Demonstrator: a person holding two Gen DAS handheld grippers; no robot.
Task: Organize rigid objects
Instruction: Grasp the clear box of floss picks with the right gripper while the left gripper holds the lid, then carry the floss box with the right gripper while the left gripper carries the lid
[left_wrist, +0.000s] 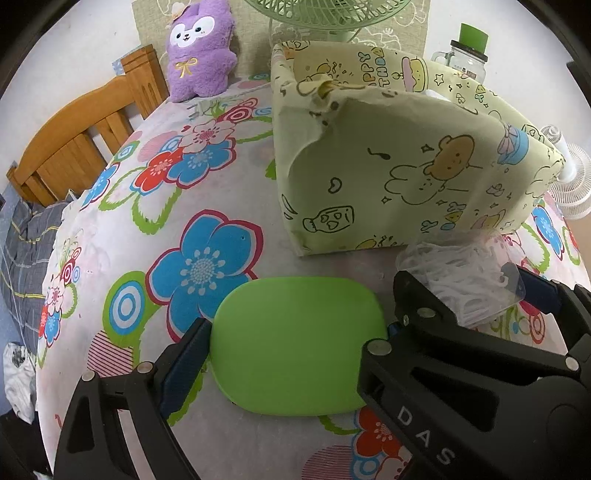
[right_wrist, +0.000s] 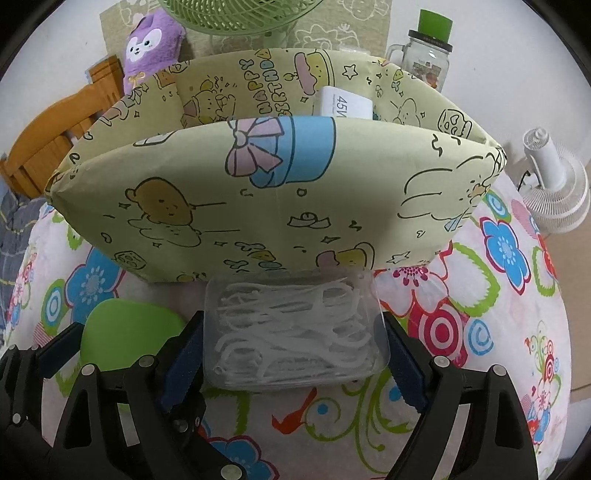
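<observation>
**Spotter:** Start at the left of the fabric bin (left_wrist: 388, 155). What have you got?

**Operator:** Off its left corner, at the far edge, there's a purple plush toy (left_wrist: 199, 51); it isn't part of my job. In front of the bin, on the flowered tablecloth (left_wrist: 147, 229), lies the green case (left_wrist: 299, 347), flat and a little apart from the bin's front wall. My left gripper (left_wrist: 299, 343) straddles it: one blue pad sits against the left edge and the other reaches the right edge, so I'd call the jaws closed to the case's width and gripping it. I judge I'm holding it by its short sides so that it can be lifted level over the rim.

**Spotter:** And right of that?

**Operator:** The clear box of floss picks (right_wrist: 295, 332) lies just right of the green case, its far edge touching or almost touching the foot of the bin. My right gripper (right_wrist: 295, 354) has it between the pads, both of which are at the box's side walls. I can't tell whether they're pressing hard.

**Spotter:** Anything in the bin?

**Operator:** A white box (right_wrist: 345, 103) leans inside against the back wall, so I judge both items belong there too.
</observation>
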